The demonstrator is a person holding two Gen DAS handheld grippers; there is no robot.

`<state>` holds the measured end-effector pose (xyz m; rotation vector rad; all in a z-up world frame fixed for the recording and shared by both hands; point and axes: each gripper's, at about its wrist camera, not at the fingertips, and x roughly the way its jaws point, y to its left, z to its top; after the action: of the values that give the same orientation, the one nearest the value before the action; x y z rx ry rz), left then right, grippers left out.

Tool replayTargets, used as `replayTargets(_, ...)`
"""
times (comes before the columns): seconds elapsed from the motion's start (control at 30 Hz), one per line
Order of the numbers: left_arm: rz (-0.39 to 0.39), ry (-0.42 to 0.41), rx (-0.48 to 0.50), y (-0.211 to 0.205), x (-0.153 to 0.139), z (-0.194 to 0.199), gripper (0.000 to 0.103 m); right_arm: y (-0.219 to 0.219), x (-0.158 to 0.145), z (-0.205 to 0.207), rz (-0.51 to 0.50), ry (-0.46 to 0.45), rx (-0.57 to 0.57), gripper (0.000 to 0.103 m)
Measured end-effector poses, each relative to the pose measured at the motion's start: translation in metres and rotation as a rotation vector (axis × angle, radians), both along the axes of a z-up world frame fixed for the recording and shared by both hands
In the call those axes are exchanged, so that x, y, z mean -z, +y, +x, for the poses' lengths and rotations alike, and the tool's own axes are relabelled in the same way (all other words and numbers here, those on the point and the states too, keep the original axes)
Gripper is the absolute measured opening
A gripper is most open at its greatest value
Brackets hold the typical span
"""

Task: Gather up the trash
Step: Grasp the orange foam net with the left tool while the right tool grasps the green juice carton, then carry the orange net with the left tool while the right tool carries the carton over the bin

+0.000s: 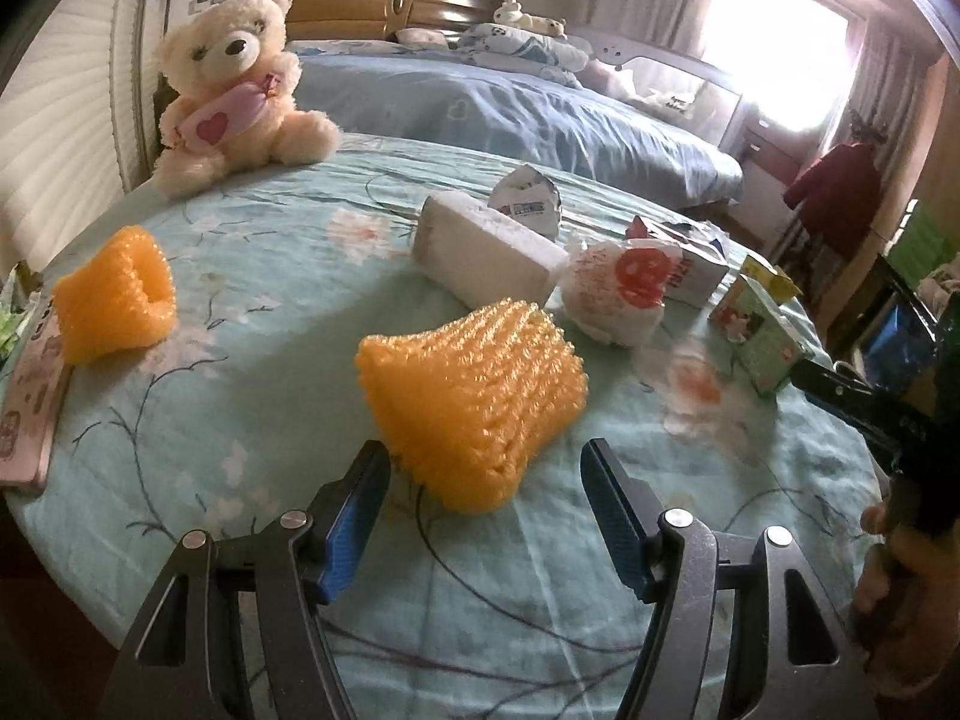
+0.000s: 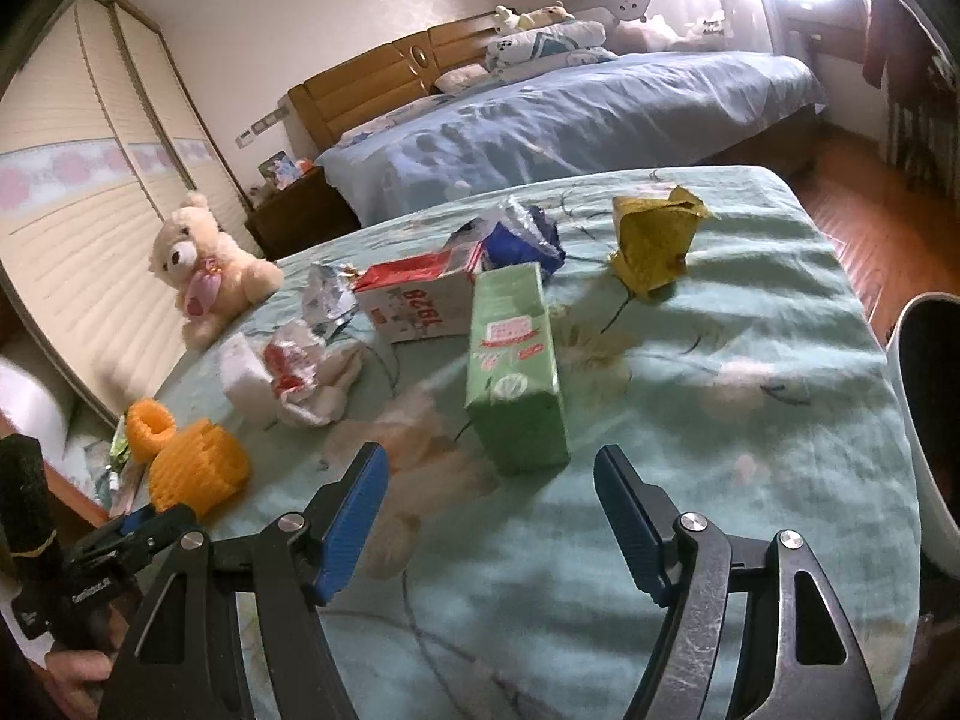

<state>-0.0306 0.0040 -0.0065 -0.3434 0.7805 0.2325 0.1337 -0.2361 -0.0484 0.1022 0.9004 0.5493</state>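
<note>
Trash lies on a table with a light green floral cloth (image 1: 252, 396). An orange foam fruit net (image 1: 474, 396) lies just ahead of my left gripper (image 1: 483, 471), which is open and empty. A second orange net (image 1: 117, 297) lies to the left. Beyond are a white foam block (image 1: 486, 249), a crumpled white wrapper with red print (image 1: 621, 291) and small cartons. My right gripper (image 2: 492, 474) is open and empty, just short of an upright green carton (image 2: 519, 360). Behind it are a red and white carton (image 2: 420, 297), a blue wrapper (image 2: 525, 237) and a yellow bag (image 2: 657, 246).
A cream teddy bear (image 1: 231, 87) sits at the table's far left edge. A pink book (image 1: 30, 408) lies at the left edge. A white bin rim (image 2: 927, 420) stands at the table's right side. A blue bed (image 2: 570, 114) is beyond the table.
</note>
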Motion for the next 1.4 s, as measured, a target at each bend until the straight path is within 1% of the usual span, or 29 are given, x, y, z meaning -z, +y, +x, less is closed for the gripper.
replayTargets(0.07, 0.001, -0.006, 0.005, 0.001, 0.004, 0.007, 0.061, 0.002, 0.001, 0.006, -0.004, -0.001, 0.004, 0.073)
replayTargets(0.13, 0.004, -0.011, 0.02, 0.0, 0.005, 0.011, 0.05, 0.005, 0.003, 0.013, -0.015, -0.005, 0.006, 0.073)
replayTargets(0.2, 0.002, -0.002, 0.046, -0.002, 0.008, 0.015, 0.032, 0.009, 0.006, 0.019, -0.035, -0.003, 0.006, 0.072)
replayTargets(0.23, 0.003, -0.002, 0.054, -0.003, 0.009, 0.016, 0.027, 0.01, 0.008, 0.023, -0.039, -0.002, 0.007, 0.071)
replayTargets(0.27, 0.005, -0.002, 0.06, -0.004, 0.009, 0.017, 0.021, 0.012, 0.009, 0.025, -0.045, -0.003, 0.009, 0.062)
replayTargets(0.3, 0.007, -0.002, 0.07, -0.005, 0.01, 0.018, 0.017, 0.013, 0.011, 0.027, -0.055, -0.002, 0.008, 0.052)
replayTargets(0.33, 0.011, -0.002, 0.072, -0.007, 0.01, 0.017, 0.016, 0.015, 0.013, 0.029, -0.064, 0.011, 0.006, 0.033)
replayTargets(0.37, 0.013, -0.003, 0.076, -0.008, 0.009, 0.017, 0.014, 0.014, 0.014, 0.029, -0.063, 0.014, 0.008, 0.033)
replayTargets(0.57, 0.009, -0.025, 0.112, -0.018, 0.005, 0.016, 0.011, 0.001, 0.007, 0.013, -0.04, -0.006, 0.007, 0.033)
replayTargets(0.73, 0.008, -0.049, 0.187, -0.041, 0.003, 0.023, 0.011, -0.021, 0.001, -0.003, -0.008, -0.004, 0.03, 0.033)
replayTargets(0.9, -0.008, -0.048, 0.269, -0.063, 0.005, 0.041, 0.011, -0.046, -0.003, -0.013, 0.011, 0.006, 0.063, 0.032)
replayTargets(1.17, -0.011, -0.065, 0.389, -0.102, -0.001, 0.073, 0.011, -0.088, -0.01, -0.026, 0.029, 0.0, 0.139, 0.032)
replayTargets(1.4, -0.019, -0.069, 0.483, -0.135, 0.003, 0.102, 0.011, -0.123, -0.015, -0.033, 0.034, -0.007, 0.214, 0.032)
